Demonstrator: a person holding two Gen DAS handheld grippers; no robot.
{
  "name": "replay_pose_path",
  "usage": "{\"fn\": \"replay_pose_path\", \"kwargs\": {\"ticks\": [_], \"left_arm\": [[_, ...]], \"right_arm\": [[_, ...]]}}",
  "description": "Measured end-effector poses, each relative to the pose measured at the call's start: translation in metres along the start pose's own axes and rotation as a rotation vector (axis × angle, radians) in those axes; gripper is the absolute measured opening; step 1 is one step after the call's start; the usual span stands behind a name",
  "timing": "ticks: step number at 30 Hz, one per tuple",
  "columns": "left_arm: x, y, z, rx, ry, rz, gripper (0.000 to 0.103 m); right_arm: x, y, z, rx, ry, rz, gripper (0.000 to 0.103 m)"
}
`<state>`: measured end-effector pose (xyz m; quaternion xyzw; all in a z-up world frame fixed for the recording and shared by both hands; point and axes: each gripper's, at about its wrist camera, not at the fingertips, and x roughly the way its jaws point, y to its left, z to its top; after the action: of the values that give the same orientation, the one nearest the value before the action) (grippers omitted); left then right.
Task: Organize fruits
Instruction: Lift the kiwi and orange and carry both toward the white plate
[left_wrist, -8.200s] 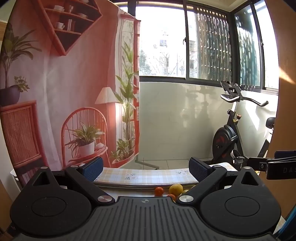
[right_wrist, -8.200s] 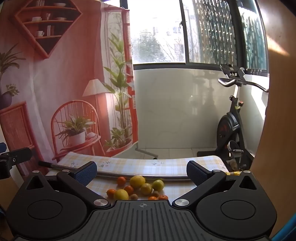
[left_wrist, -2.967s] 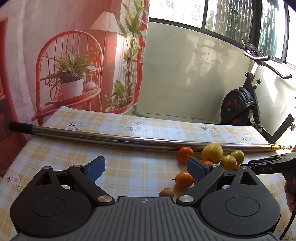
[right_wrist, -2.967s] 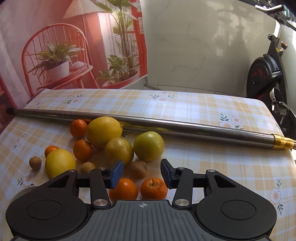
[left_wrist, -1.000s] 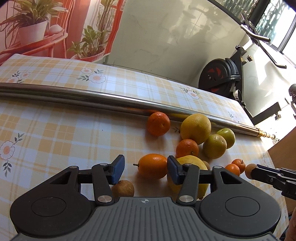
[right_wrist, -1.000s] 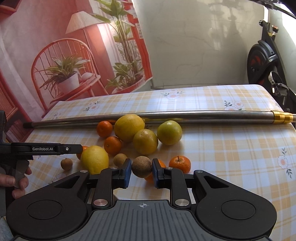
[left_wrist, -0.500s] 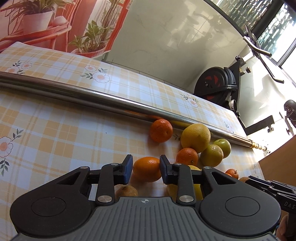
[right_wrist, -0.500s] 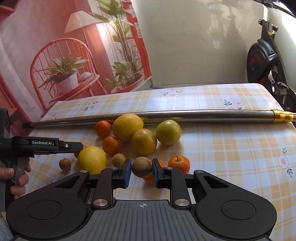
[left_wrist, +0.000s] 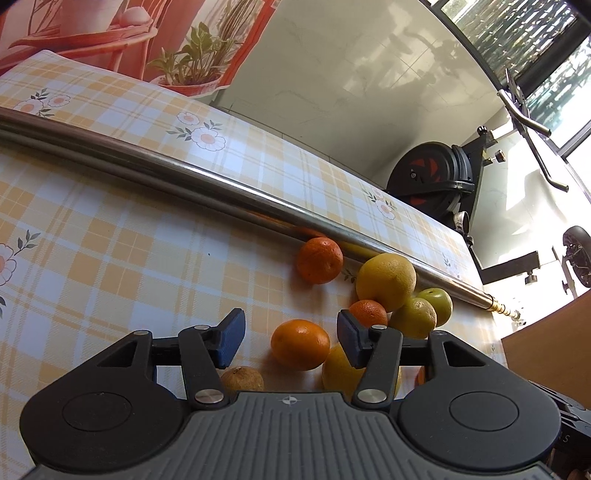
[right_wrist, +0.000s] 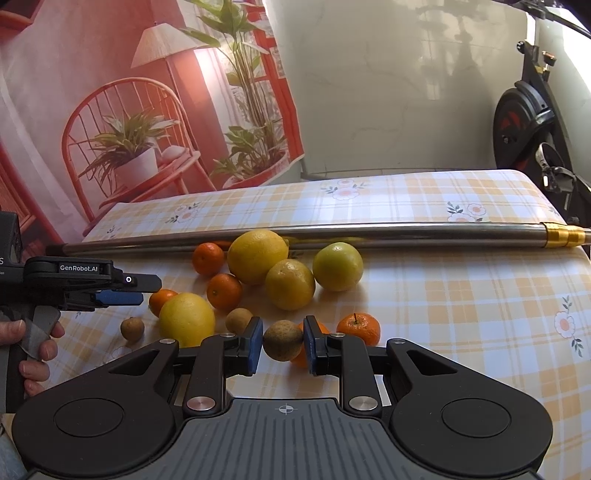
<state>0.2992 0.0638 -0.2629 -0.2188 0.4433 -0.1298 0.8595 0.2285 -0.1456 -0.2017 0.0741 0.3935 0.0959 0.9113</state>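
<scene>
Right now the right gripper (right_wrist: 283, 345) pinches a small round brown fruit (right_wrist: 282, 339) between its blue pads, just above the yellow-and-white checked tablecloth (right_wrist: 461, 306). At that fruit's 2 o'clock sits a small stemmed orange mandarin (right_wrist: 359, 326); another orange fruit is mostly hidden behind the pads. At its 10 o'clock lies a second brown fruit (right_wrist: 239, 320), and farther toward 9 o'clock a big yellow lemon-like fruit (right_wrist: 187, 318).

The left gripper (left_wrist: 288, 338) has its jaws spreading apart; an oval orange mandarin (left_wrist: 300, 344) lies between them on the cloth, with neither blue pad touching it. In the right wrist view a hand (right_wrist: 27, 350) grips that tool's handle at the picture's 9 o'clock edge.

The rest of the pile clusters at 12 o'clock of the held fruit: a large yellow citrus (right_wrist: 257, 256), a yellow-green one (right_wrist: 290, 284), a greener round one (right_wrist: 337, 266) and two small orange mandarins (right_wrist: 224, 291). Behind them a long steel pole with a brass end (right_wrist: 406, 230) lies across the cloth, touching the large citrus.
</scene>
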Motion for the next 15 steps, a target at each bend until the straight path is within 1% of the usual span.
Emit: {"fn": "replay_pose_path", "kwargs": {"ticks": [3, 5, 10, 13, 15], "left_arm": [[0.004, -0.003, -0.001, 0.003, 0.019, -0.009, 0.056], [0.009, -0.003, -0.003, -0.012, 0.037, -0.013, 0.055], [0.011, 0.006, -0.007, -0.074, 0.046, -0.029, 0.055], [0.010, 0.008, -0.007, -0.088, 0.054, -0.030, 0.055], [0.008, 0.010, -0.005, -0.097, 0.060, -0.046, 0.055]], "right_arm": [[0.000, 0.000, 0.000, 0.002, 0.002, 0.002, 0.022], [0.001, 0.000, 0.000, 0.004, 0.004, 0.002, 0.022], [0.001, 0.000, 0.000, 0.001, 0.004, -0.001, 0.022], [0.001, -0.001, 0.001, 0.004, 0.005, -0.002, 0.022], [0.001, -0.001, 0.001, 0.004, 0.005, -0.001, 0.022]]}}
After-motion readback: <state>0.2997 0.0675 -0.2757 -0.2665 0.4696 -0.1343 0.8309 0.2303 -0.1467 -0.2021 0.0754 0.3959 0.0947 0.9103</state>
